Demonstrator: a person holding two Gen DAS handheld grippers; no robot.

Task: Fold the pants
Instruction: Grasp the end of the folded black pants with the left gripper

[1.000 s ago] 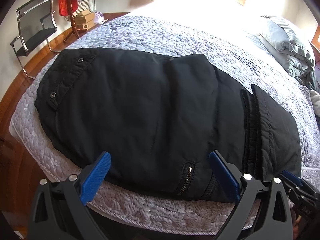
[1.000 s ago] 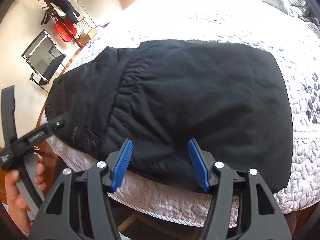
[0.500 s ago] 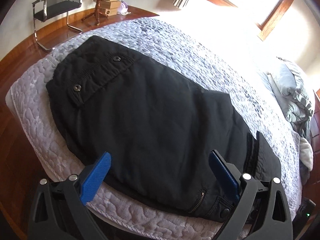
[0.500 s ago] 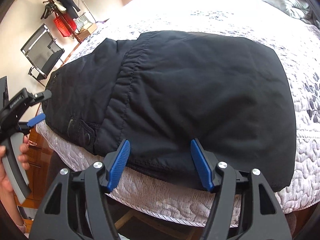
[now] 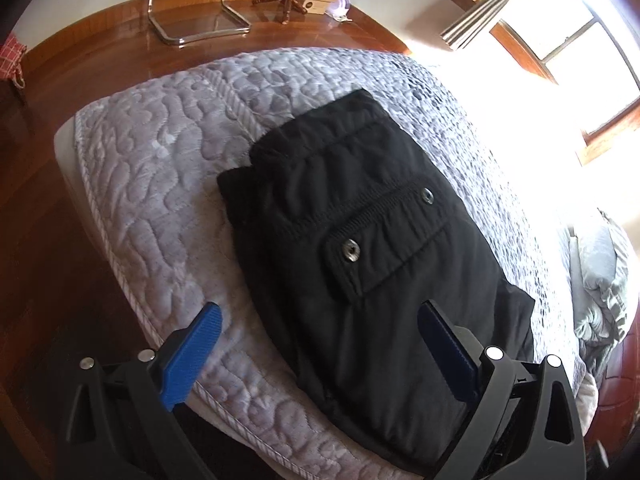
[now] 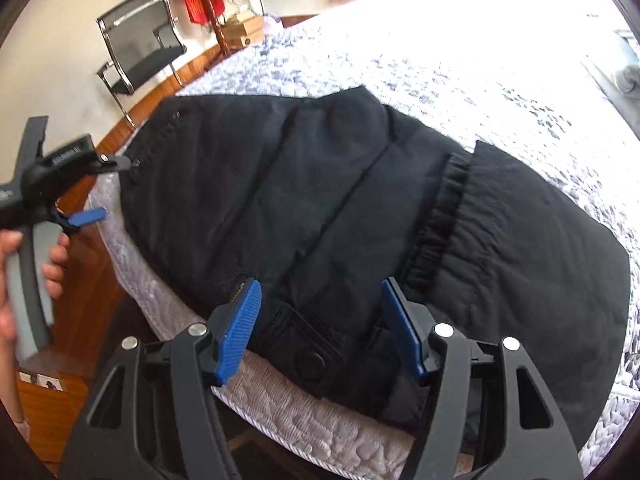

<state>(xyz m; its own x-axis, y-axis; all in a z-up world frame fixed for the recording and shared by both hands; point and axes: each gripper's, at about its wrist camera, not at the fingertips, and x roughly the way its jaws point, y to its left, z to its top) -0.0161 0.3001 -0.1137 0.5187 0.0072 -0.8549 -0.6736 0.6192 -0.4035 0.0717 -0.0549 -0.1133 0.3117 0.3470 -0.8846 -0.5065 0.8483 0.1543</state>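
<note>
Black padded pants (image 5: 360,240) lie folded on the quilted bed (image 5: 160,184), a flap pocket with two snaps facing up. My left gripper (image 5: 316,344) is open and empty, hovering over the near left end of the pants by the bed corner. In the right wrist view the pants (image 6: 320,200) spread across the bed with an elastic band (image 6: 440,216) at the fold. My right gripper (image 6: 320,320) is open and empty, just above the near edge by a snap button (image 6: 310,358). The left gripper (image 6: 86,216) shows at the far left, held by a hand.
A metal chair (image 6: 140,56) and a coat stand with a red bag (image 6: 200,0) stand by the wall on the wooden floor (image 5: 100,60). A bright window (image 5: 560,40) is at the back. Grey bedding (image 5: 600,280) is piled at the bed's far right.
My left gripper has swung left towards the pants' end at the bed corner. My right gripper has shifted left along the near edge to the snap and zipper area. Both stay open.
</note>
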